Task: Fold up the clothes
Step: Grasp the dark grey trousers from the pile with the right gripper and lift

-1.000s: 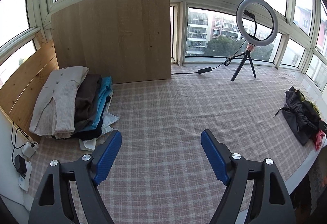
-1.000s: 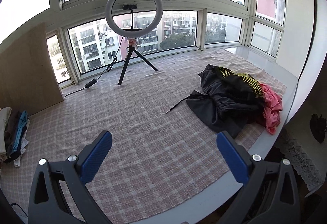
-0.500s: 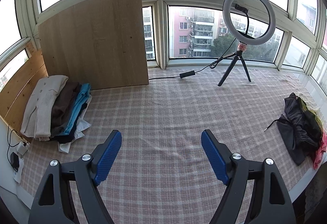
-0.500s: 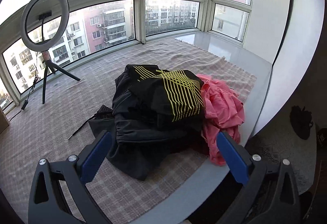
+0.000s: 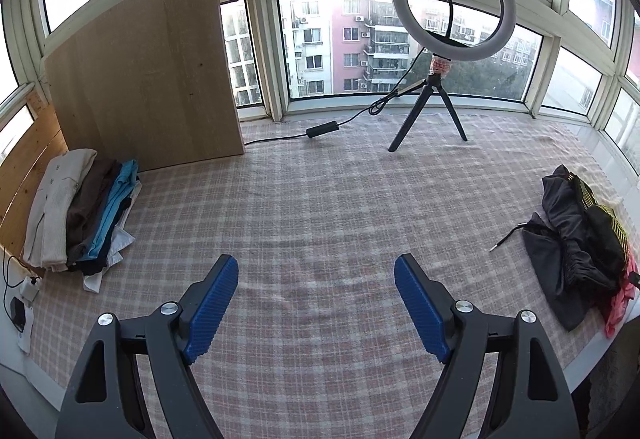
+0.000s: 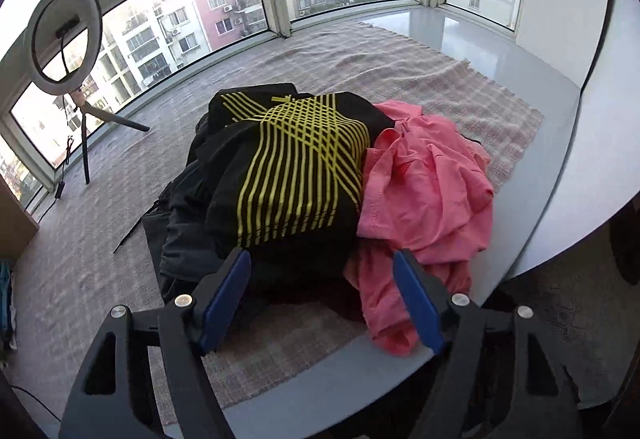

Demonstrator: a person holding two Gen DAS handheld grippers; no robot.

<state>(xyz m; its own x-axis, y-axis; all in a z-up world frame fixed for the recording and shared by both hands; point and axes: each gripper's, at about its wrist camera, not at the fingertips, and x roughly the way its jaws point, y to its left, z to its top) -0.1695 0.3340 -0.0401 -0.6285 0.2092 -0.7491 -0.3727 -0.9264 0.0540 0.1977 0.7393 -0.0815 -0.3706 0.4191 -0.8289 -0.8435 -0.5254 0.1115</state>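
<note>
Now, left wrist view: our left gripper (image 5: 316,299) has swung right, fingers wide and holding nothing, over the bare plaid cloth (image 5: 320,207). Folded stack (image 5: 80,215) sits far left by the board (image 5: 144,79); unfolded pile (image 5: 576,239) far right. Right wrist view: our right gripper (image 6: 322,295) has closed in fast on the black top (image 6: 296,179) and pink garment (image 6: 424,191), fingers wide, just short of them, empty. We judge a pick-up comes next.
</note>
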